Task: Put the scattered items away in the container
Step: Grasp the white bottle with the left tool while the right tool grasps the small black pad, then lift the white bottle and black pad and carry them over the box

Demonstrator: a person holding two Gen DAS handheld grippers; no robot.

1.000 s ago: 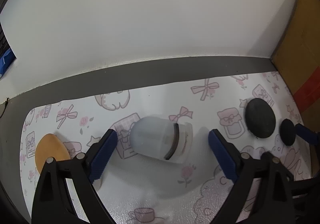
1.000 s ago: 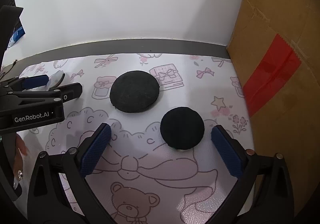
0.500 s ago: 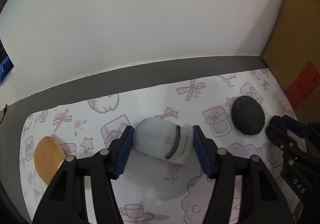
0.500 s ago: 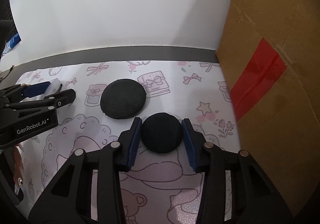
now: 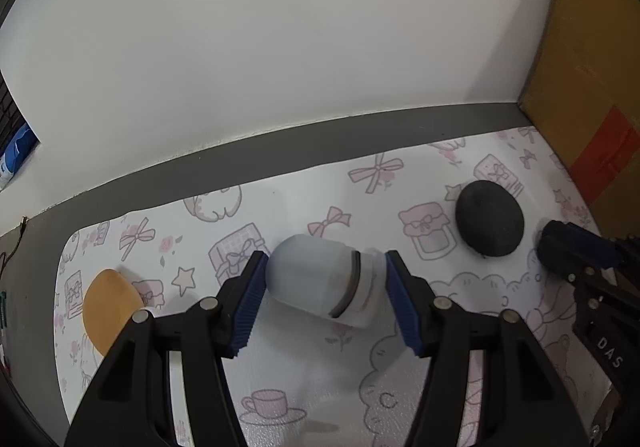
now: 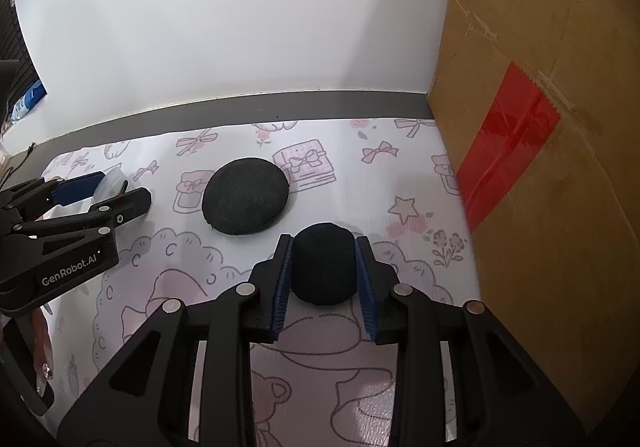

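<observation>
Tall cardboard box point(image 6: 552, 167) with a red tape strip along the right edge of a white mat point(image 6: 360, 175) printed with pink bows and jars. On the mat, lying on its side, a frosted white jar point(image 5: 320, 279), pinched end to end between the blue pads of the left gripper point(image 5: 322, 301). Beside it a large black round puff point(image 6: 245, 201) lying free, then a smaller black puff point(image 6: 324, 269) squeezed by the closing jaws of the right gripper point(image 6: 323, 281), and an orange sponge point(image 5: 108, 311) at far left.

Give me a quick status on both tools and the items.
Left tool clamped on frosted jar, lying on its side. Right tool closing on small black puff. Large black puff, orange sponge still loose.
</observation>
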